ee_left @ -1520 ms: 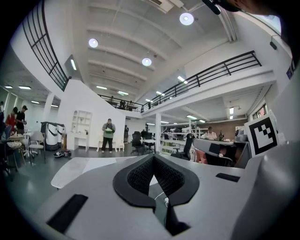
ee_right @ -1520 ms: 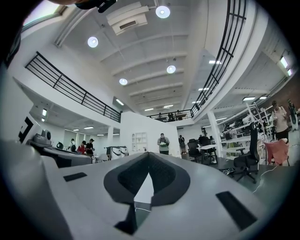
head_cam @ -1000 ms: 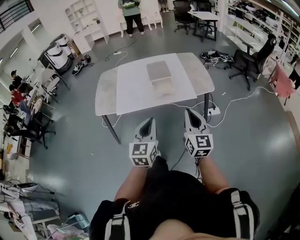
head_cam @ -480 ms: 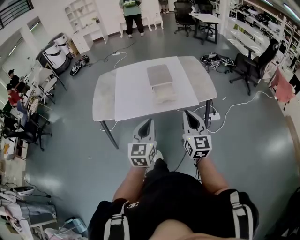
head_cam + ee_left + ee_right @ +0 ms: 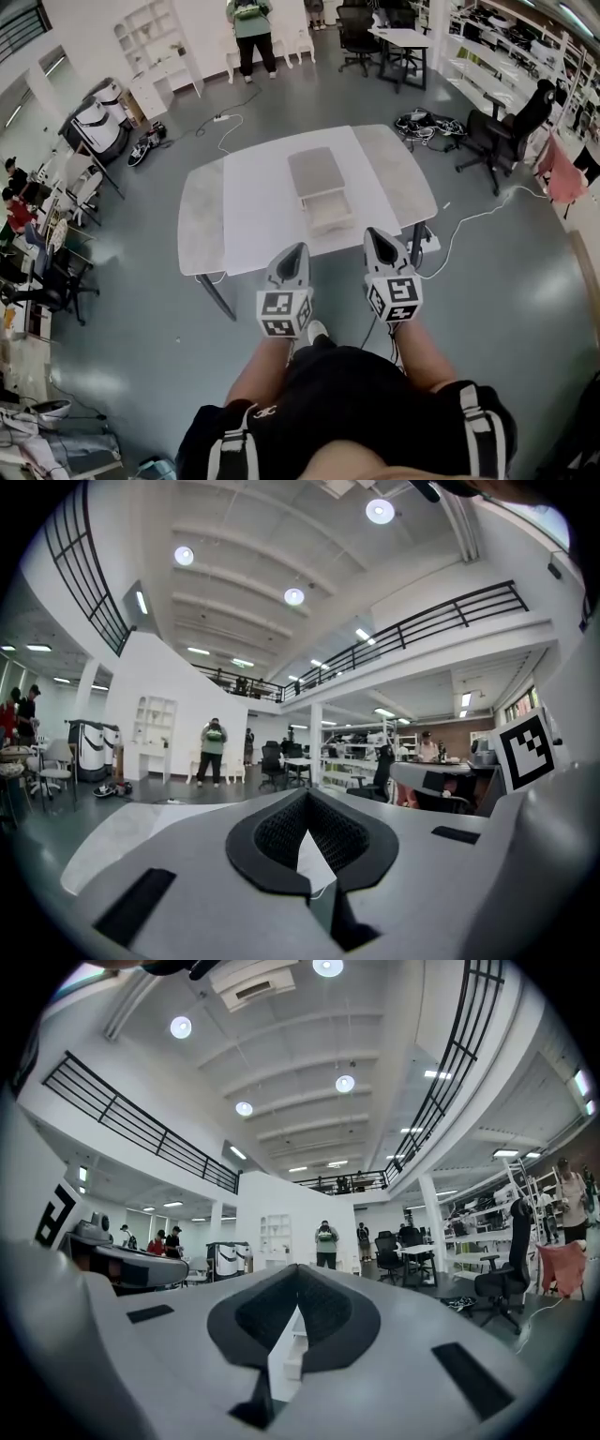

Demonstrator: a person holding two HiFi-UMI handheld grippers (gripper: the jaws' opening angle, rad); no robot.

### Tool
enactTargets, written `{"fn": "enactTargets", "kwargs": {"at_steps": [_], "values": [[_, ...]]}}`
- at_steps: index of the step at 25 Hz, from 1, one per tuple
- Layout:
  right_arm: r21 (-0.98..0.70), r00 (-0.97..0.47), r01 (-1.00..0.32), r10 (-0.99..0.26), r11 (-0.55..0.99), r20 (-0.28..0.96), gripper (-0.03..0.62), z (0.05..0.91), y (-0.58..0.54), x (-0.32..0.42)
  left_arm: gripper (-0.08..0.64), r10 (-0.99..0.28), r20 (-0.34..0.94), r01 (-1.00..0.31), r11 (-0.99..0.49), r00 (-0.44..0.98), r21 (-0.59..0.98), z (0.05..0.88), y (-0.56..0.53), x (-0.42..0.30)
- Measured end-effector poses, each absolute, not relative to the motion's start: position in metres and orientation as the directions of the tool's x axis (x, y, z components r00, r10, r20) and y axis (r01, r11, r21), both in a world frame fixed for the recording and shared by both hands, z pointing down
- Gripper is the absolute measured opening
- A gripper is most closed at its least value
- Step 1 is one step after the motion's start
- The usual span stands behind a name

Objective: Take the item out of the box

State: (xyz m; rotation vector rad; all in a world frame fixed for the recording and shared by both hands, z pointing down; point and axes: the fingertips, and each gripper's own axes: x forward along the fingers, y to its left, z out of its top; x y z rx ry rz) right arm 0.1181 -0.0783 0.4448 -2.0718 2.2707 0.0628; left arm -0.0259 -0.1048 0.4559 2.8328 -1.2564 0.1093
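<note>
Both grippers & the person have closed in on the table vs a sec ago: the table sits lower and nearer in the head view, and the gripper tips now overlap its near edge instead of hanging short of it over the floor.

Head view: L gripper (image 5: pixel 294 255) and R gripper (image 5: pixel 376 240) are side by side, pointing fwd at the table (image 5: pixel 211 202), marker cubes toward the person. Both come to a closed point, nothing in either. The box (image 5: pixel 316 172) sits mid-table on the white cloth (image 5: pixel 262 197), ahead of both grippers and between their lines, well apart from the tips. It has a grey top w/ a paler part on the near side. Can't make out the item itself. A person in a green top (image 5: pixel 246 23) stands at the far wall; an office chair (image 5: pixel 502 122) is right of the table.

Left gripper view: L gripper (image 5: pixel 306 797) is clenched, dark pads meeting at the tips, only a sliver of white showing thru the gap behind them. Nothing gripped. Table top (image 5: pixel 131 829) lies low left; the person in green (image 5: pixel 213 750) stands far back.

Right gripper view: R gripper (image 5: pixel 298 1283) is clenched too, empty, w/ pale table and box shapes showing thru the gap. Same person (image 5: pixel 325 1243) dead ahead in the bkgd.
</note>
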Motion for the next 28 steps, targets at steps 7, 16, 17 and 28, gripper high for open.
{"fn": "enactTargets", "kwargs": {"at_steps": [7, 16, 17, 28], "values": [[-0.016, -0.079, -0.997, -0.995, 0.080, -0.055, 0.012, 0.439, -0.158, 0.118, 0.005, -0.722, 0.103, -0.728, -0.686, 0.684, 0.023, 0.453, -0.185, -0.025], [0.005, -0.076, -0.997, -0.996, 0.076, -0.049, 0.012, 0.435, -0.258, 0.116, 0.005, -0.714, 0.099, -0.720, -0.692, 0.693, 0.054, 0.454, -0.290, -0.026], [0.003, -0.076, -0.997, -0.996, 0.076, -0.052, 0.012, 0.434, -0.267, 0.114, 0.005, -0.710, 0.097, -0.716, -0.696, 0.697, 0.052, 0.454, -0.299, -0.027], [0.041, -0.146, -0.989, -0.988, 0.144, -0.043, 0.012, 0.431, -0.317, 0.129, 0.005, -0.728, 0.107, -0.735, -0.676, 0.677, 0.054, 0.455, -0.353, -0.004]]}}
